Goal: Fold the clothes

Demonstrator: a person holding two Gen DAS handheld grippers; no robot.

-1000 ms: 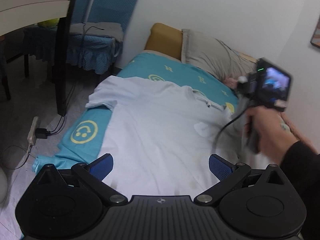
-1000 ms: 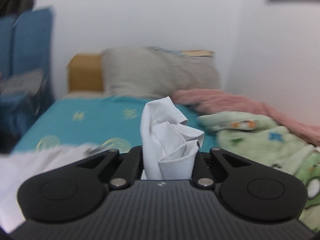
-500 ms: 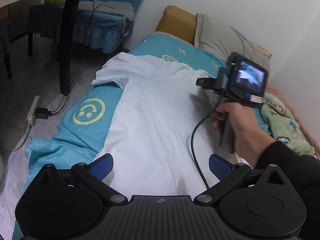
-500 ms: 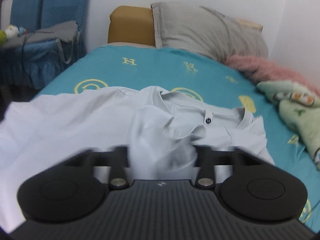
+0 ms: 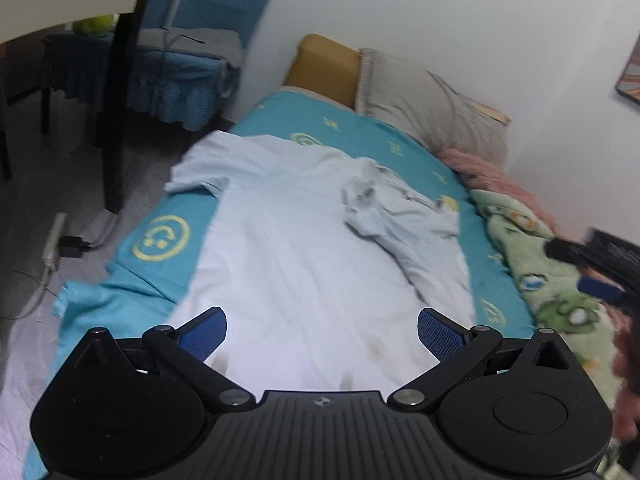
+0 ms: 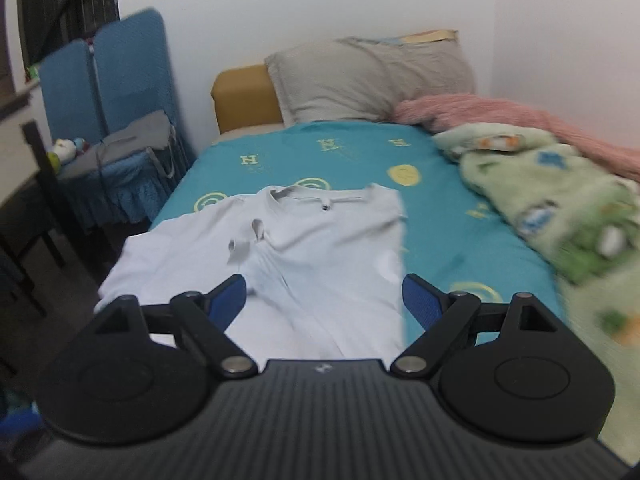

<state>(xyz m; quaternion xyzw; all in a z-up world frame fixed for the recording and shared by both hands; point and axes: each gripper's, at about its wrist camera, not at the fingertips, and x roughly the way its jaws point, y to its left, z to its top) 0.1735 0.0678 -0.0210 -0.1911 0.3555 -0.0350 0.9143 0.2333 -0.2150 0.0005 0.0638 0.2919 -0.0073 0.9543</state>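
Note:
A pale white shirt [image 5: 300, 240] lies spread face up on the teal bed sheet [image 5: 160, 236], collar toward the pillows. Its right sleeve [image 5: 384, 224] is folded inward and lies crumpled on the chest. My left gripper [image 5: 320, 334] hovers open over the shirt's hem, with nothing between its blue pads [image 5: 202, 334]. In the right wrist view the shirt [image 6: 320, 240] shows a straight folded edge on its right side. My right gripper [image 6: 324, 300] is above the lower shirt with its jaws opening and nothing between them. It also shows blurred as the right gripper [image 5: 600, 268] at the left wrist view's right edge.
A grey pillow [image 6: 368, 76] and a tan headboard cushion [image 6: 240, 96] lie at the bed's head. Pink blanket [image 6: 500, 116] and green blanket [image 6: 560, 208] fill the wall side. Blue-covered chairs [image 6: 112, 80], a black desk leg [image 5: 116, 112] and a power strip [image 5: 54, 244] stand left of the bed.
My right gripper let go of the bunched sleeve, which now lies on the shirt's chest, and pulled back toward the bed's near right side. The left gripper stayed open over the hem.

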